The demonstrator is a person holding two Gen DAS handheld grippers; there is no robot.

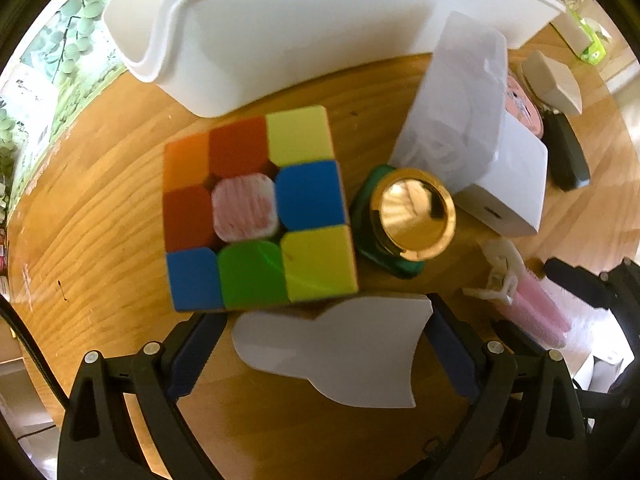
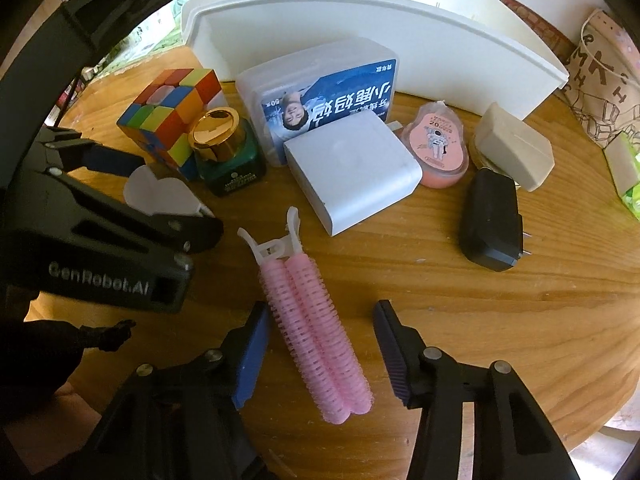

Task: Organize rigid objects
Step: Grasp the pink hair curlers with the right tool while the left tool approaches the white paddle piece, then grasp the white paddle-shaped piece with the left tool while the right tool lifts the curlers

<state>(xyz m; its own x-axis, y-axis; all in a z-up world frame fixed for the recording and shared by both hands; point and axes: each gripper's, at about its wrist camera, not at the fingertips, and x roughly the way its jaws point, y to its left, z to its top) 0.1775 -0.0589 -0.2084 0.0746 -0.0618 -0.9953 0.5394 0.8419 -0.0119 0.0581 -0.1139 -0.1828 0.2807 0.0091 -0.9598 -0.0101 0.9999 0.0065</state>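
Wooden table [image 2: 480, 300], white bin [image 2: 400, 40] at far edge. Left gripper [image 1: 328, 344] open around a flat white piece [image 1: 340, 356], cube [image 1: 256, 208] beyond. Right gripper [image 2: 320, 344] open, straddling pink hair roller [image 2: 316, 332]. Pick step likely; next: close, lift, carry to bin.

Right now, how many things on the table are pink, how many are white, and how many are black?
Pink: 2, the pink double-roller hair clip and the pink teardrop-shaped case.
White: 2, the white square charger block and the flat white plastic piece.
Black: 1, the black plug adapter.
Total: 5.
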